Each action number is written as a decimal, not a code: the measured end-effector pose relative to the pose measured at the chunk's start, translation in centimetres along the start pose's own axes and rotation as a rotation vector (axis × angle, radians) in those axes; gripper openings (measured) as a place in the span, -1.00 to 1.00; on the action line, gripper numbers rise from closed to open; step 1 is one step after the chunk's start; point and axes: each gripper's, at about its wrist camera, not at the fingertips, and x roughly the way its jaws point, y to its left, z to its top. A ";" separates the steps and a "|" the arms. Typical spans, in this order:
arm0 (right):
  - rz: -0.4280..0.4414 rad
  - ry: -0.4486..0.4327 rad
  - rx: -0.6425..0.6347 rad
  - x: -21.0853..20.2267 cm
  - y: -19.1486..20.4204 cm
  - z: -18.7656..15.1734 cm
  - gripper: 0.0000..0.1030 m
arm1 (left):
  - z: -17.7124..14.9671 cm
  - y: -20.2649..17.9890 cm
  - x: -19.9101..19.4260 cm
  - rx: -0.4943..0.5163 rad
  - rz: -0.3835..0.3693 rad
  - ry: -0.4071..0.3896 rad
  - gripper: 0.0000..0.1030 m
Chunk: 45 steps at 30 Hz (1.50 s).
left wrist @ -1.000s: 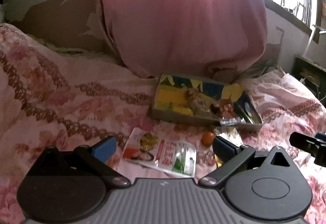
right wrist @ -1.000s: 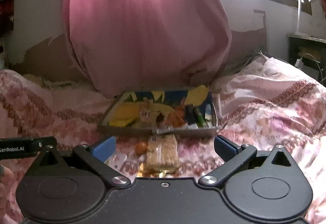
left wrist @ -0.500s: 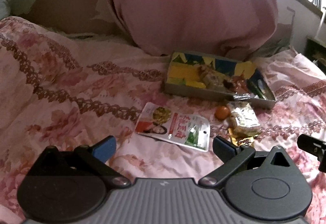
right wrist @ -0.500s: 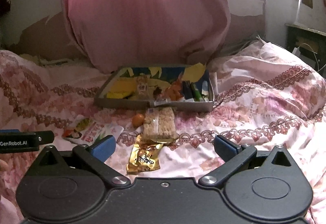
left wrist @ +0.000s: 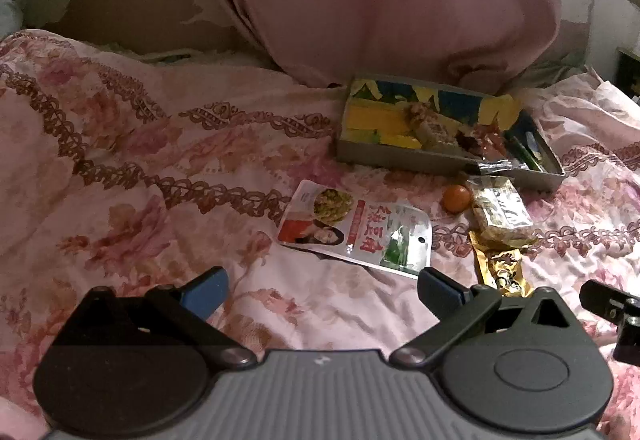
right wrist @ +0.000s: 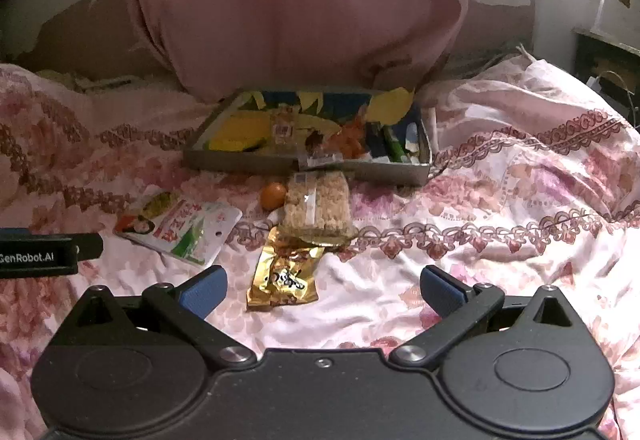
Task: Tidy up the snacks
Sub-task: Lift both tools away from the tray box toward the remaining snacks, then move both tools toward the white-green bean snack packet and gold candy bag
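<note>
Gold packet [right wrist: 285, 274] just ahead of right gripper [right wrist: 323, 290] — fingers apart, left gripper [left wrist: 322, 294] fingers apart — empty.

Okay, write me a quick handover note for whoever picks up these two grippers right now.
Left tongs: open, empty, over the bedspread.
Right tongs: open, empty.
Snack box: on the bed, already holding several snacks.
Still loose in front of it: white snack pouch, small orange, clear pack of puffed-rice bars, gold packet nearest the right tongs.
Left to do: move those four into the box.
</note>
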 end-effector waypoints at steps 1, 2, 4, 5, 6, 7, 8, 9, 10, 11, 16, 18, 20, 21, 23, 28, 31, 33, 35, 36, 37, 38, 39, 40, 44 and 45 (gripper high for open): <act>-0.001 0.006 -0.001 0.1 0.0 0.0 0.99 | 0.0 0.0 0.0 0.001 0.002 0.002 0.99; -0.001 0.012 -0.002 0.2 0.1 -0.1 0.99 | 0.0 0.0 0.1 0.001 0.004 0.004 0.99; -0.002 0.022 -0.003 0.3 0.1 -0.1 0.99 | 0.0 0.0 0.2 0.003 0.007 0.008 0.99; -0.003 0.025 -0.003 0.3 0.1 -0.1 0.99 | 0.0 0.0 0.2 0.004 0.009 0.011 0.99; -0.002 0.028 -0.004 0.4 0.1 -0.1 0.99 | 0.0 0.0 0.3 0.005 0.010 0.014 0.99; -0.001 0.032 -0.005 0.4 0.2 -0.2 0.99 | 0.0 0.0 0.4 0.006 0.012 0.017 0.99; 0.001 0.036 -0.008 0.4 0.2 -0.2 0.99 | 0.0 0.0 0.4 0.008 0.015 0.021 0.99; 0.003 0.042 -0.012 0.5 0.3 -0.2 0.99 | 0.0 0.0 0.5 0.008 0.018 0.024 0.99; 0.004 0.046 -0.017 0.6 0.4 -0.2 0.99 | 0.1 0.0 0.6 0.008 0.019 0.027 0.99; 0.008 0.053 -0.023 0.8 0.5 -0.2 0.99 | 0.1 0.1 0.7 0.008 0.018 0.030 0.99; 0.042 0.086 -0.031 1.6 0.8 0.1 0.99 | 0.4 0.3 1.4 -0.005 0.020 0.049 0.99; 0.055 0.102 -0.033 2.1 0.8 0.2 0.99 | 0.5 0.3 1.8 -0.008 0.018 0.059 0.99; 0.063 0.116 -0.042 2.6 1.0 0.4 0.99 | 0.5 0.3 2.1 -0.010 0.019 0.069 0.99; 0.066 0.123 -0.051 2.9 1.1 0.5 0.99 | 0.6 0.3 2.3 -0.009 0.016 0.076 0.99; 0.071 0.135 -0.082 3.5 1.3 0.7 0.99 | 0.9 0.3 2.9 0.000 0.012 0.091 0.99; 0.096 0.162 -0.126 5.0 1.8 1.3 0.99 | 1.9 0.1 4.5 0.052 0.021 0.110 0.99; 0.103 0.170 -0.169 6.0 2.1 1.6 0.99 | 2.8 0.1 5.5 0.093 0.022 0.115 0.99; 0.098 0.167 -0.193 6.7 2.1 1.8 0.99 | 3.6 0.4 6.6 0.099 -0.018 0.148 0.99; 0.097 0.174 -0.200 7.6 2.0 1.9 0.99 | 4.2 0.7 7.6 0.098 -0.039 0.167 0.99; 0.099 0.179 -0.197 8.1 1.9 2.0 0.99 | 4.5 0.7 8.1 0.106 -0.048 0.173 0.99; 0.101 0.184 -0.193 8.5 1.8 2.1 0.99 | 4.8 0.8 8.6 0.116 -0.057 0.175 0.99; 0.103 0.188 -0.188 8.8 1.8 2.2 0.99 | 5.0 0.7 9.0 0.125 -0.063 0.174 0.99; 0.105 0.193 -0.181 9.3 1.7 2.3 0.99 | 5.2 0.8 9.5 0.137 -0.071 0.171 0.99; 0.106 0.197 -0.174 9.7 1.6 2.3 0.99 | 5.4 0.7 10.0 0.155 -0.082 0.168 0.99; 0.104 0.220 -0.139 11.2 1.2 2.6 0.99 | 5.7 0.3 11.4 0.238 -0.112 0.152 0.99; 0.104 0.224 -0.133 11.5 1.1 2.6 0.99 | 5.7 0.3 11.7 0.249 -0.111 0.150 0.99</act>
